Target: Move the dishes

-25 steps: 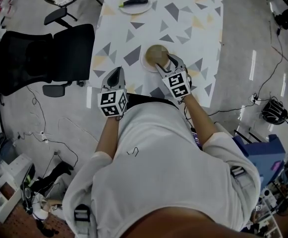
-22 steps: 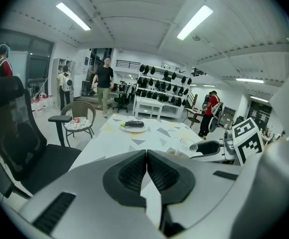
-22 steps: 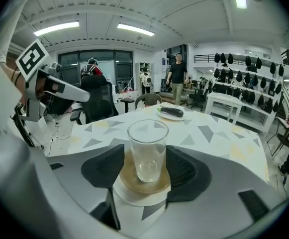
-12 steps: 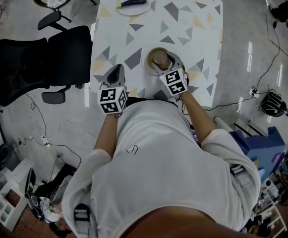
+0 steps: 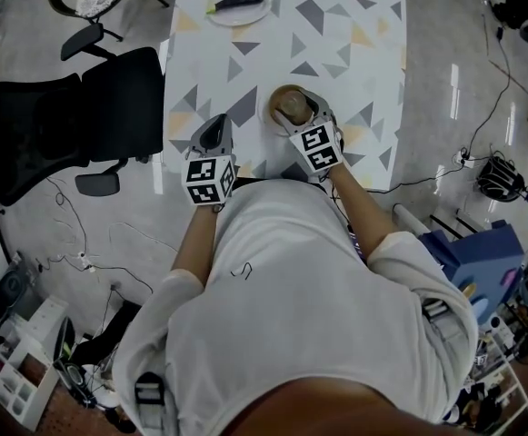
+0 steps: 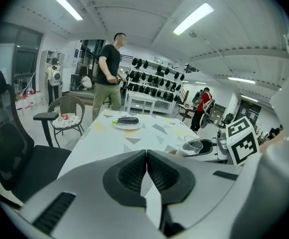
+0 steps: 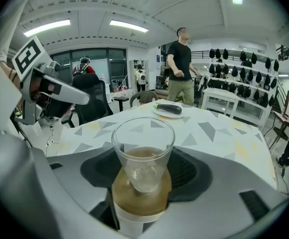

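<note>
Right now my right hand-held gripper [image 7: 143, 183] has just been opening its jaws, and they stand wide apart. A clear glass [image 7: 143, 151] stands between them. The glass sits on a round brown dish [image 7: 140, 195], and I can't tell if the pads touch that dish at its sides. The dish is near my edge of the surface [image 5: 336, 53], the one with the triangle pattern. My left hand-held gripper [image 6: 146, 156] has its jaws together with nothing in them, and it hangs over the near left edge of the surface. Far across, at the other end, a white plate [image 5: 237, 14] holds a dark eggplant [image 5: 238, 3]. I think I am at the step of getting hold of the brown dish with the glass on it, though the jaws could just as well be letting it go. If I am to take it, the next move needs a slow squeeze low down on the dish. I must keep it flat, or the glass may tip and fall off.
</note>
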### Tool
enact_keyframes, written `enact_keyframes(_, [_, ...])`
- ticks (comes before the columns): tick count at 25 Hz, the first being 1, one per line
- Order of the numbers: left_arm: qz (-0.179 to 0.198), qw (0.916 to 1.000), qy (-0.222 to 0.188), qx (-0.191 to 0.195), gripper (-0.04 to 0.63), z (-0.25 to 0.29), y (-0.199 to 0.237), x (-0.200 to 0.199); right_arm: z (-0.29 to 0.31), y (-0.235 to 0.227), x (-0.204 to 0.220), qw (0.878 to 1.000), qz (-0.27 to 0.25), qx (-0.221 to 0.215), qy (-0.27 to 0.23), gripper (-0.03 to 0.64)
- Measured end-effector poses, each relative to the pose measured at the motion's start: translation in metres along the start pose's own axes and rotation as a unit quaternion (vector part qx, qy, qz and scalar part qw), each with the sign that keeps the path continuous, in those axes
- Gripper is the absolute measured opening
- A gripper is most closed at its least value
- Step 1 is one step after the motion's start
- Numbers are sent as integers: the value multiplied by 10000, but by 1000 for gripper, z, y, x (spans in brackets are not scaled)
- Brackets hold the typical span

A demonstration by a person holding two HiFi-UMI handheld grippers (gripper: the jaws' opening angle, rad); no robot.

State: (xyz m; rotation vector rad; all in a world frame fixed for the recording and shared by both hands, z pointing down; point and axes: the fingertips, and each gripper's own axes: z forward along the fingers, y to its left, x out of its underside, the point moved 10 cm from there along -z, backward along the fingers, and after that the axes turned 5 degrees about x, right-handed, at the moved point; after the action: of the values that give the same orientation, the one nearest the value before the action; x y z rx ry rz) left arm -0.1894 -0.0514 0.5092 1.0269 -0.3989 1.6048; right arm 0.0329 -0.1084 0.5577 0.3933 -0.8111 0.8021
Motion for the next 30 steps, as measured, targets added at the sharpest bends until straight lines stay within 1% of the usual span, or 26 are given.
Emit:
enact_keyframes(7, [154,9996,19,222,21,12,-5,-8,-9,0,-14,9996,74,49,-260,275])
enact_keyframes(13, [280,9986,48,436,21,25,-11,-16,-23,-9,-30,9981,206,254,-518,275])
enact_keyframes(21, [574,9946,132,851,21,50,-28,-31,-52,-32,-38,9938,431,727,-721,275])
enact_keyframes(30, [824,9883,302,1247,21,72,-51,-36,-88,-62,-17,9856,704,1389,-657,275])
